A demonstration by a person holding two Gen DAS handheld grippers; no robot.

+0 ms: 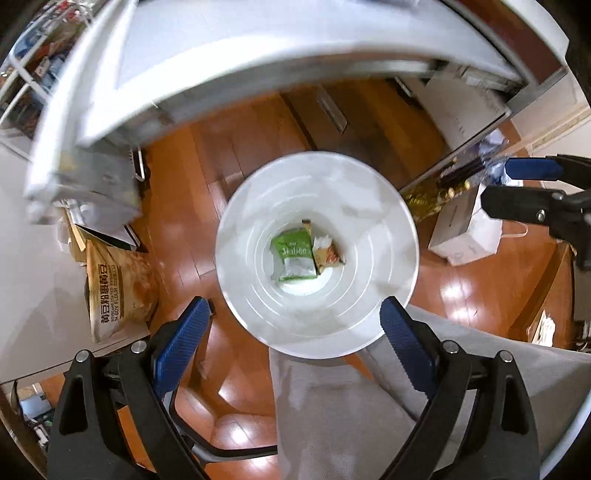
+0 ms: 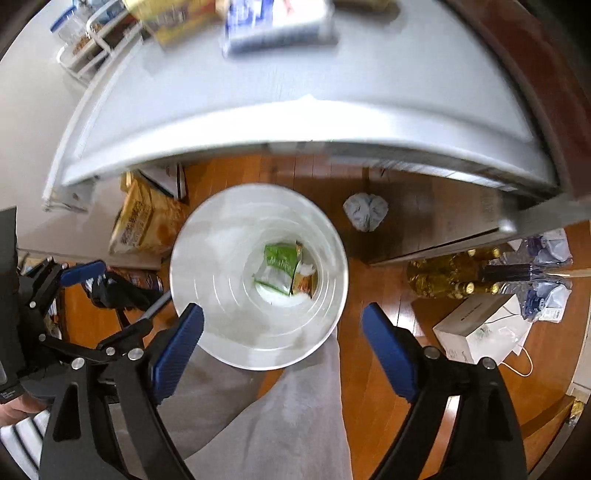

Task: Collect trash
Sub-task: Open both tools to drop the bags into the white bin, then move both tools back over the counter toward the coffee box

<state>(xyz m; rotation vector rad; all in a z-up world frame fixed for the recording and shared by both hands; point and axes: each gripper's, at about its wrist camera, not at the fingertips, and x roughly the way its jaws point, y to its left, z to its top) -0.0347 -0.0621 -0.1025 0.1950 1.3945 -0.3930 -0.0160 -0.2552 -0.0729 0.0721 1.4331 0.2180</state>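
Note:
I look straight down into a white round bin (image 1: 369, 206) (image 2: 221, 229) standing on the wooden floor. At its bottom lie a green snack wrapper (image 1: 293, 254) (image 2: 279, 264) and a brown wrapper (image 1: 328, 253) (image 2: 304, 282) side by side. My left gripper (image 1: 293, 301) hangs open above the bin's near rim with nothing between its blue pads. My right gripper (image 2: 282, 308) also stands open and holds nothing; it appears at the right edge of the left wrist view (image 1: 498, 184). A crumpled grey paper ball (image 2: 365, 212) lies on the floor beside the bin, under the table edge.
A white table (image 1: 258, 55) (image 2: 295, 110) overhangs the far side, with blurred packets (image 2: 273, 22) on it. A yellow snack bag (image 1: 118, 291) (image 2: 144, 221) leans at the left. A white box (image 1: 465, 229) (image 2: 476, 332) and gold bottles (image 2: 443, 273) sit at the right. A person's grey trouser leg (image 2: 277, 424) is below.

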